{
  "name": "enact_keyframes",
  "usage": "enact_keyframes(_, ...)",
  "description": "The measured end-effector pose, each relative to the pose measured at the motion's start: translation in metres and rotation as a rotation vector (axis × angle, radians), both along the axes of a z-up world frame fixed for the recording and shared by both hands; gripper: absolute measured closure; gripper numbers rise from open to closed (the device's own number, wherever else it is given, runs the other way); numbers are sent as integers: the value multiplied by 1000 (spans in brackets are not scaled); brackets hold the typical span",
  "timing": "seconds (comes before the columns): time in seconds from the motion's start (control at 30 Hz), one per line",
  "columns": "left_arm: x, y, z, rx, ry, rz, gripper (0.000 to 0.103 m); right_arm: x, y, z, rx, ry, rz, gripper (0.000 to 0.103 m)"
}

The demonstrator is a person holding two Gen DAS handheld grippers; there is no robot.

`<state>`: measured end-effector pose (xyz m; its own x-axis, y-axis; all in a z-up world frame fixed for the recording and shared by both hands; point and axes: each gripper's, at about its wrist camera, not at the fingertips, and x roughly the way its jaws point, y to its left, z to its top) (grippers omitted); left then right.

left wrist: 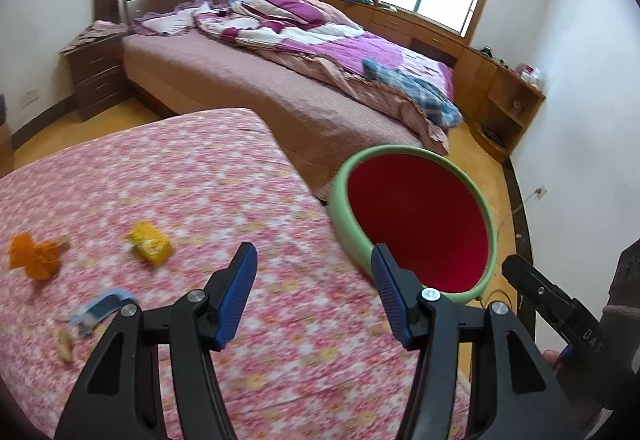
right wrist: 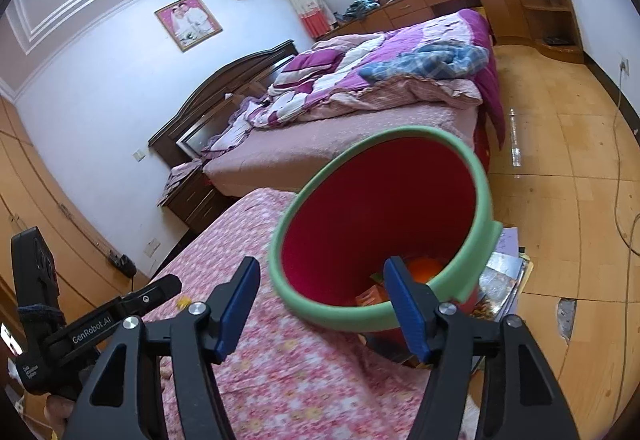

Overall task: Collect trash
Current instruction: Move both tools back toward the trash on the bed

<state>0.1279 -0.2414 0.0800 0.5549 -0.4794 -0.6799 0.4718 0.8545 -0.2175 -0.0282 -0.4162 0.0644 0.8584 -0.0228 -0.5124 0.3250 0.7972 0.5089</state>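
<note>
Both claws stand apart with nothing between their blue pads. Left claw hovers over a tabletop covered in a pink flowered cloth, its right finger in line with the near rim of a bin. Right claw hovers at the tabletop's edge, its right pad in front of the bin's near rim; whether it touches the rim cannot be told.

Seen from the left wrist camera, the bin, green-rimmed and red inside, stands at about 2 o'clock from the left claw, just past the tabletop's right edge. From the right wrist camera, the same bin sits at 1 o'clock from the right claw, and inside it at the bottom lie an orange object and a small printed carton.

Trash lies on the tabletop at 9 to 10 o'clock from the left claw. A yellow wrapper is nearest. An orange crumpled piece lies further left. A light blue scrap sits near the bottom left, with a small tan bit just below it. All are blurred.

Beyond the tabletop at 12 o'clock stands a bed with a purple quilt.
</note>
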Motion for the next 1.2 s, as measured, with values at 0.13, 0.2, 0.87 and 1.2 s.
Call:
enact_keyframes(0.13,1,28,3,-6,-5,57,44,3,13,3,2,4,27,32)
enact_keyframes(0.2,2,43,4,0,-13,93,44,5,19,4,4,9,39,30)
enact_keyframes(0.87,62,175,-37,91,13,499,44,34,54,-8,-4,72,134,27)
enact_keyframes(1.2,96,203,-79,118,89,587,44,53,53,-24,14,109,146,27)
